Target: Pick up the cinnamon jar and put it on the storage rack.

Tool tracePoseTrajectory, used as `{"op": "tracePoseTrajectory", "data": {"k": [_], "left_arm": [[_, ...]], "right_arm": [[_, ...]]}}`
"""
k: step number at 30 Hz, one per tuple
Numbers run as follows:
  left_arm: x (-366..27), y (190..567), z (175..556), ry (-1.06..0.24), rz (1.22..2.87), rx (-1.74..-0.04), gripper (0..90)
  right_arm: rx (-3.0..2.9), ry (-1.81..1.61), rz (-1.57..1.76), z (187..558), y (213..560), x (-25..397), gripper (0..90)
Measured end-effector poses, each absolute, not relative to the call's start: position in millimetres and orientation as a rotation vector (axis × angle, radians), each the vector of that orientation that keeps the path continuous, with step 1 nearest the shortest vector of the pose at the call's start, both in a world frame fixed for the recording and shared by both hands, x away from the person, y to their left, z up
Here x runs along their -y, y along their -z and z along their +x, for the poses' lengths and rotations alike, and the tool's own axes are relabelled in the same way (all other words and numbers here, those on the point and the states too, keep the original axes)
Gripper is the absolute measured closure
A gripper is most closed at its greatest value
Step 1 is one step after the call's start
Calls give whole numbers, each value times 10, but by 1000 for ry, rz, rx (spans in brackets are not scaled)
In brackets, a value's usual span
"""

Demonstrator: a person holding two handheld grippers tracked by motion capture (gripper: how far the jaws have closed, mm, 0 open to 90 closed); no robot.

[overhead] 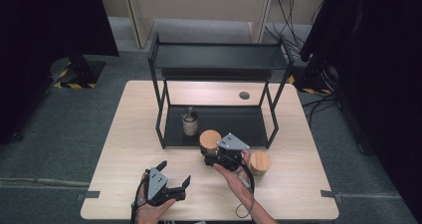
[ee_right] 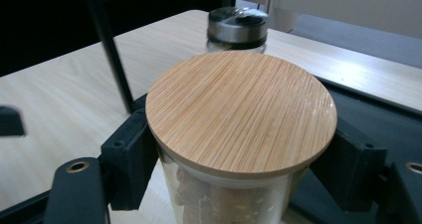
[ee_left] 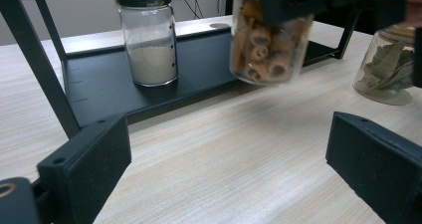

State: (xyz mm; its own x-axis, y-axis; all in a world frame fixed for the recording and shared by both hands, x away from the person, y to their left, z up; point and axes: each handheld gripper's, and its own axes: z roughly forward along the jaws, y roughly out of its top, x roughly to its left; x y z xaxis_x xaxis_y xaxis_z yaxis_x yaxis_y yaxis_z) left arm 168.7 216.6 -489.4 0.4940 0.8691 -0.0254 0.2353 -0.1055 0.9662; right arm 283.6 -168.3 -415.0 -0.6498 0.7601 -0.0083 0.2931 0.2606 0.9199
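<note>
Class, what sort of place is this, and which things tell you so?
Probably a lab or test room: a wooden table on grey carpet, hazard-taped stand base, and wall sockets with trailing cables.

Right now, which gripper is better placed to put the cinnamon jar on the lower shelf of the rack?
The right gripper. Its jaws are shut on the cinnamon jar, held off the table just in front of the rack's lower shelf. The left gripper is open, holds nothing, and sits nearer the person.

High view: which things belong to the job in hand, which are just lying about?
In the job:
cinnamon jar, clamped in the right tool
black shelf rack

Lying about:
bay-leaf jar
shaker jar
left tool, open
</note>
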Motion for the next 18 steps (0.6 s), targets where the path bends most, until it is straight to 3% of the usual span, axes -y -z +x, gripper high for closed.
{"op": "tracePoseTrajectory", "data": {"k": [18], "left_arm": [[-2176, 4893, 1690, -708, 1623, -966, 31]], "right_arm": [[-1977, -1273, 1075, 3194, 4125, 1344, 258]]}}
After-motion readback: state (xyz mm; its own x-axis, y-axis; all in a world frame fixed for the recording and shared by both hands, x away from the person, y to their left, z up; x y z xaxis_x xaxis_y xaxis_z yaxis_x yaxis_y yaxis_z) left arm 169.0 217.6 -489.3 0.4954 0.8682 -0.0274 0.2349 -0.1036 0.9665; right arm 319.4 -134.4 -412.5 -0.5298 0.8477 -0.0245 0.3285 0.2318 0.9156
